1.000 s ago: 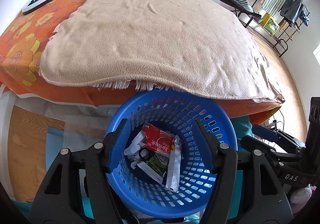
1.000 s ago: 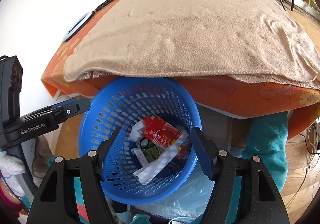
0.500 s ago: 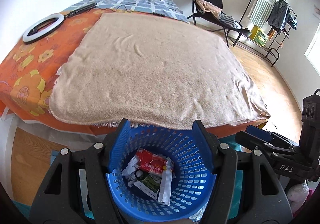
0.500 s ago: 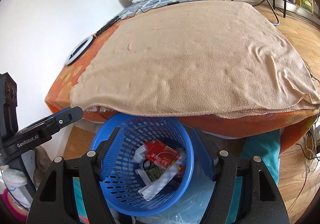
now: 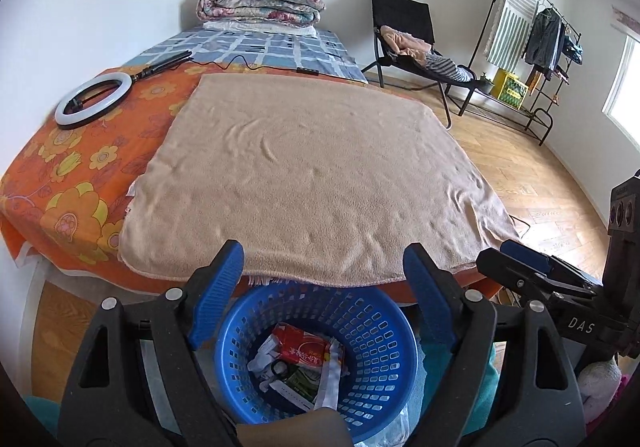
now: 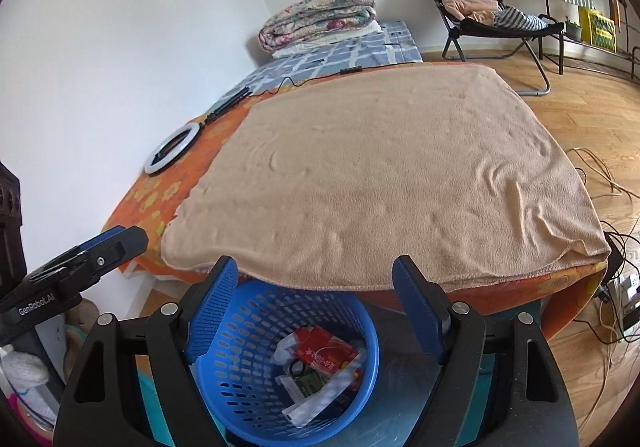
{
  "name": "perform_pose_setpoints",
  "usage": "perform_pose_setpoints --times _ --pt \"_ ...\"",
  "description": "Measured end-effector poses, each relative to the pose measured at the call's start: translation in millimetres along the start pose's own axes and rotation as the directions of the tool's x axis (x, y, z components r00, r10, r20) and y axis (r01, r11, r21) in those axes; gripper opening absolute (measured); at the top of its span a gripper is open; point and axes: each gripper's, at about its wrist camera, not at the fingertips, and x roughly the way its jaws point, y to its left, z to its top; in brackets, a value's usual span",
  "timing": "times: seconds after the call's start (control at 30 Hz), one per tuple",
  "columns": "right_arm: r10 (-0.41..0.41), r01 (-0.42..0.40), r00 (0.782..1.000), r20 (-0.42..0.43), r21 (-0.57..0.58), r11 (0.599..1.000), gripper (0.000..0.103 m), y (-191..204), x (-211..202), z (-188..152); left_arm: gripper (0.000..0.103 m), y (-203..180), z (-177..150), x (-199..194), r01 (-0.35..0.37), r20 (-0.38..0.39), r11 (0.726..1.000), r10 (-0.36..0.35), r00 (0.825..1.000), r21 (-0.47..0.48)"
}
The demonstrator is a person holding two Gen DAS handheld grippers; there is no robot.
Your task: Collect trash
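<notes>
A blue perforated basket [image 5: 372,363] stands on the floor against the foot of a bed, its far rim tucked under the overhanging edge of a tan blanket [image 5: 312,183]; collected trash lies in its bottom. Uppermost there is a red packet [image 5: 300,347] printed with white script too small to read, beside white wrappers [image 5: 328,383], a green-labelled pack [image 5: 302,381] and a small black ring [image 5: 280,369]. Above the basket, the left gripper [image 5: 320,271] has just been opening its blue-padded jaws, which stand wide apart with nothing between them. The same holds for the right gripper [image 6: 310,281], seen hovering over the basket [image 6: 248,331] with its jaws also just spread and empty. Left of the basket in the right wrist view, the side of the other tool carries the words "GenRobot.AI" [image 6: 36,305]; right of the basket in the left wrist view, its counterpart is stamped "DAS" [image 5: 582,325]. Beyond the basket, an orange flowered sheet [image 5: 76,183] shows to the blanket's left, bearing a white ring light [image 5: 94,99] whose black stem and cable trail toward a folded quilt [image 5: 260,5] at the bed's far end. Right of the bed stand a black folding chair [image 5: 404,27] heaped with clothes and a garment rack [image 5: 532,39]; a yellow crate [image 5: 510,89] on its low shelf bears markings too distant to read. The basket's near rim is cut off by the frame's bottom edge, and a brownish blur [image 5: 292,429] there cannot be identified.
</notes>
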Motion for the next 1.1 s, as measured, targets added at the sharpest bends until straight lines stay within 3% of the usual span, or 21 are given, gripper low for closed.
perform_pose_setpoints --times 0.43,0.57,1.1 --pt "0.012 -0.011 1.0 0.027 -0.032 0.999 0.08 9 -12 3 0.085 -10 -1 -14 0.007 0.028 1.0 -0.007 1.0 0.007" --pt "0.001 0.0 1.0 0.028 -0.043 0.999 0.08 12 -14 5 0.091 -12 1 -18 0.008 0.041 1.0 -0.008 0.999 0.014" --pt "-0.034 0.037 0.999 0.034 -0.077 0.996 0.08 19 -17 9 0.093 -10 4 -20 0.005 0.053 1.0 -0.005 0.999 0.012"
